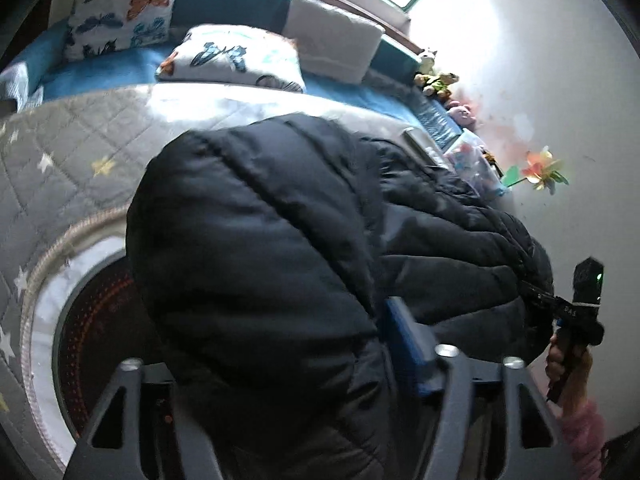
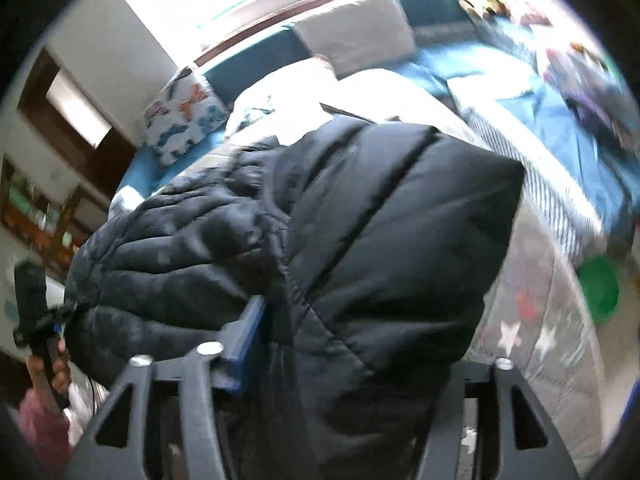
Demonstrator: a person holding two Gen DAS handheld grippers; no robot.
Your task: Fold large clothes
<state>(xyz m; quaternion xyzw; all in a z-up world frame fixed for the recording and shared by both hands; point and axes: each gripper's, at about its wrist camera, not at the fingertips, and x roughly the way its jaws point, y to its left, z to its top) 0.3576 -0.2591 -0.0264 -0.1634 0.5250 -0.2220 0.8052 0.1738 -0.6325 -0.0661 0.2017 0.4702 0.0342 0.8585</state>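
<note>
Bed: a wide bed under a grey quilted cover with white and yellow stars (image 1: 60,152) is filling the room, a blue sheet (image 1: 100,68) showing toward the headboard.
Jacket: a big black quilted puffer jacket (image 1: 248,240) is lying bunched on the grey cover, rising in a mound in front of both claws; in the right wrist view it (image 2: 380,220) is covering most of the picture.
Pillows: a white cushion printed with blue and orange butterflies (image 1: 120,12) is leaning at the head of the bed, a second butterfly pillow (image 1: 232,60) lying flat just in front of it, a plain pale cushion (image 1: 332,36) beside them.
Left claw: the left gripper (image 1: 280,360) is holding a thick fold of the jacket between its fingers, blue pad (image 1: 404,348) pressing into the padding.
Right claw: the right gripper (image 2: 360,352) is likewise pinching a fat roll of jacket, its blue pad (image 2: 248,336) against the cloth.
Small things: soft toys (image 1: 436,80) are sitting along the wall, a paper pinwheel (image 1: 540,172) near them.
</note>
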